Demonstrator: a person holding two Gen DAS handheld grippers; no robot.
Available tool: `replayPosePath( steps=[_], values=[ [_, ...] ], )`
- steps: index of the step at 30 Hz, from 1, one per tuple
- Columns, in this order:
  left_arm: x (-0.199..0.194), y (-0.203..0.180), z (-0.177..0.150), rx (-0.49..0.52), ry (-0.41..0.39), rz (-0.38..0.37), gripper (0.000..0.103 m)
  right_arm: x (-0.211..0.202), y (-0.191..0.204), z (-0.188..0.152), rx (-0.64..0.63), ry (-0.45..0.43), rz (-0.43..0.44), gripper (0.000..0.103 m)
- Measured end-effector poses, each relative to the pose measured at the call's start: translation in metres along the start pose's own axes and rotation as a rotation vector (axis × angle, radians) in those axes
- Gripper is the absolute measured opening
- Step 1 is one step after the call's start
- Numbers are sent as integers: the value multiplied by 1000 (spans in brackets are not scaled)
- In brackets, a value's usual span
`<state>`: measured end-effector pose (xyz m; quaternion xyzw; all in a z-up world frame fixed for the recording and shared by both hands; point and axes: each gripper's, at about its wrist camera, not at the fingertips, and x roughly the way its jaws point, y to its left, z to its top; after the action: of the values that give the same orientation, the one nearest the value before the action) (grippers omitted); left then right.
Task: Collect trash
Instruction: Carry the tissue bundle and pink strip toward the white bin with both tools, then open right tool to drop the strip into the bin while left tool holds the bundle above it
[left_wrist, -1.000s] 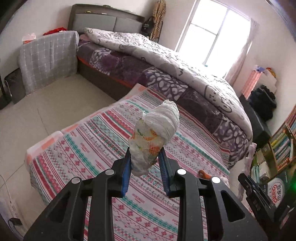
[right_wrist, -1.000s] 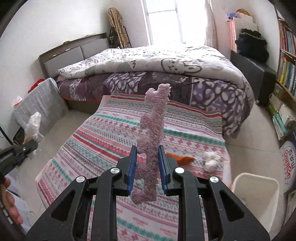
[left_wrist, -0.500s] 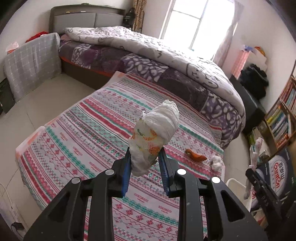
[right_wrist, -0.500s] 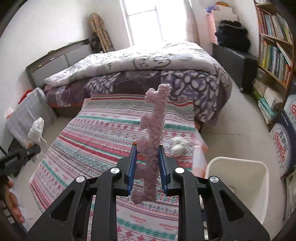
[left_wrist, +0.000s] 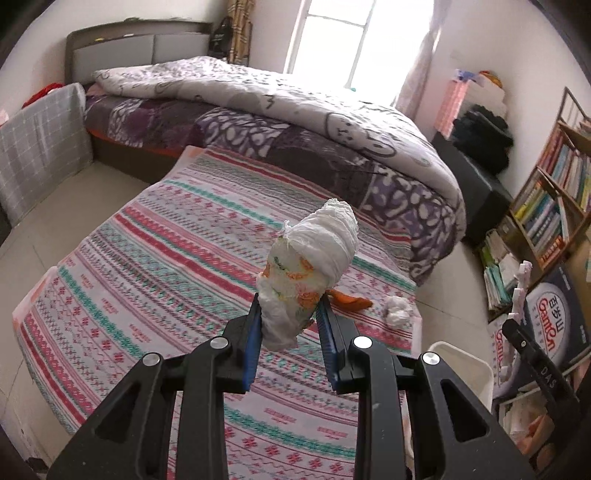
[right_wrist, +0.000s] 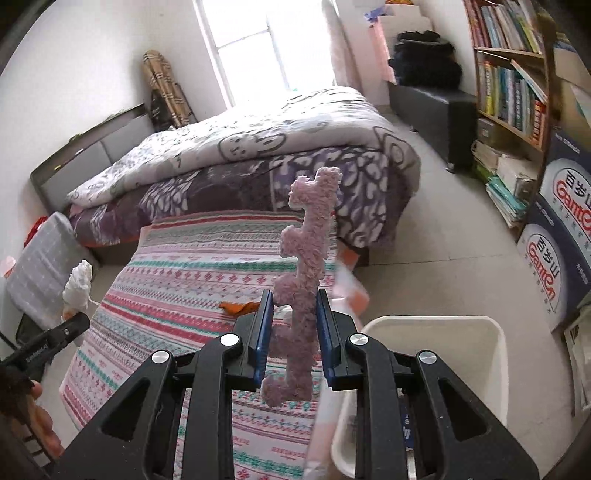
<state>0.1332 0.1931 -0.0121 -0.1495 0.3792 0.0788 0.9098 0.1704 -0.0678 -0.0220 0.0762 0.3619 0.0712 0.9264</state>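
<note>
My left gripper is shut on a rolled white diaper with an orange print, held up above the striped mat. My right gripper is shut on a fuzzy pink strip, held upright beside the white bin, which also shows in the left wrist view. An orange scrap and a crumpled white tissue lie on the mat's far right corner. The orange scrap shows in the right wrist view just left of the fingers.
A bed with a purple and white quilt stands behind the mat. A bookshelf and printed boxes line the right wall. A grey checked cover stands at the left. Tiled floor surrounds the mat.
Both grippers have swung to the right with their loads still held. The white bin has come into view under the right gripper, and the scrap and tissue now show on the left.
</note>
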Motion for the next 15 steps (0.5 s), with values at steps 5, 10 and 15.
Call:
replayPosePath(
  steps=[5, 10, 15],
  values=[
    [2, -25, -3, 40, 0, -32, 28, -6, -23, 4, 37, -9, -32, 22],
    [4, -52, -9, 88, 2, -68, 28, -8, -45, 6, 74, -3, -66, 22],
    [7, -77, -17, 137, 7, -112, 28, -8, -66, 7, 98, 15, -114, 22]
  ],
)
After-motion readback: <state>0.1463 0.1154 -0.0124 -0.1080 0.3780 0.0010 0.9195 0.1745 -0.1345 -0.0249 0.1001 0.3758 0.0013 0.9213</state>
